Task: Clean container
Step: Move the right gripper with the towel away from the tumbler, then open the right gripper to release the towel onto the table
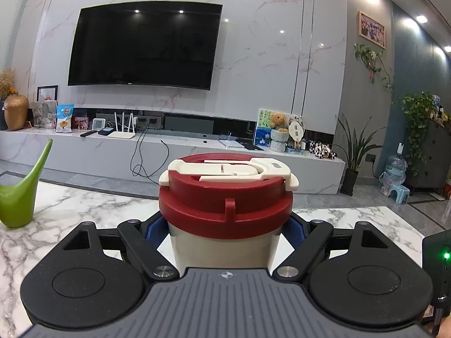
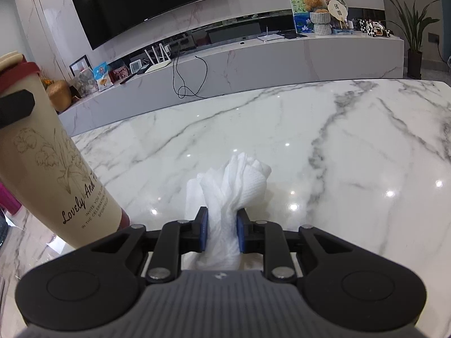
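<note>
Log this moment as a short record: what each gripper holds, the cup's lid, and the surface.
left gripper: shut on the cup, just below its lid
cup lid: red, on, cream flip latch on top
right gripper: shut on a bunched white paper towel
cup pose: tilted in the right wrist view
surface: white marble table

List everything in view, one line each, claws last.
Cup: one, cream body, red lid with cream clasp, tilted over the table.
Paper towel: one, white, bunched, over the table.
Table: one, white marble with grey veins.
Watering can: one, green, table's left edge.
TV: one, black, on the wall.
Teddy bear: one, brown, on the TV console.
Left claw: one, black with blue pads, shut on the cup.
Right claw: one, black with blue pads, shut on the paper towel.
</note>
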`<act>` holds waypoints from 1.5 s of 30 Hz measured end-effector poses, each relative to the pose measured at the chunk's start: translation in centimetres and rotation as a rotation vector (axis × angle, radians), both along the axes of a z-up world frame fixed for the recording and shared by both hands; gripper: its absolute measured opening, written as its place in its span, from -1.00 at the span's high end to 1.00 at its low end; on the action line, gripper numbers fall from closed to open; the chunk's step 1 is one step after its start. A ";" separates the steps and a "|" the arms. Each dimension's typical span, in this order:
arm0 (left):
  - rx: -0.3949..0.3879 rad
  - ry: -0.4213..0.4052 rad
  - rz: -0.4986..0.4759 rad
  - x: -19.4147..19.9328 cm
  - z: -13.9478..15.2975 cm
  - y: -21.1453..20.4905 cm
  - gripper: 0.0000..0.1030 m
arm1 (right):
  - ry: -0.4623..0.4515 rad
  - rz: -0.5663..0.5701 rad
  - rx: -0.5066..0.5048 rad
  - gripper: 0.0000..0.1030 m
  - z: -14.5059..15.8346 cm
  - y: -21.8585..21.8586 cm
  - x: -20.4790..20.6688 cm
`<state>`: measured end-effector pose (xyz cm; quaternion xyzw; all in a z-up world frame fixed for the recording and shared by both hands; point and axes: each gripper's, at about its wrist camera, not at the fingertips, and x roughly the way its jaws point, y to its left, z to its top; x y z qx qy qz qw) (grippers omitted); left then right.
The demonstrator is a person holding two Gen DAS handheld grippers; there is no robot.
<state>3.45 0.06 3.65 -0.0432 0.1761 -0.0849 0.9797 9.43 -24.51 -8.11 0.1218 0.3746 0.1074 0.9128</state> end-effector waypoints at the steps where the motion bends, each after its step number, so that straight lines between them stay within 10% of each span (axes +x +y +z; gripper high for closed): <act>1: 0.002 0.005 -0.002 0.1 0.0 0.0 -0.57 | 0.000 0.000 0.000 0.52 0.0 0.0 0.0; 45: 0.108 0.053 -0.074 0.4 -0.9 -1.2 -0.59 | 0.019 -0.030 0.001 0.01 0.3 -0.3 -0.1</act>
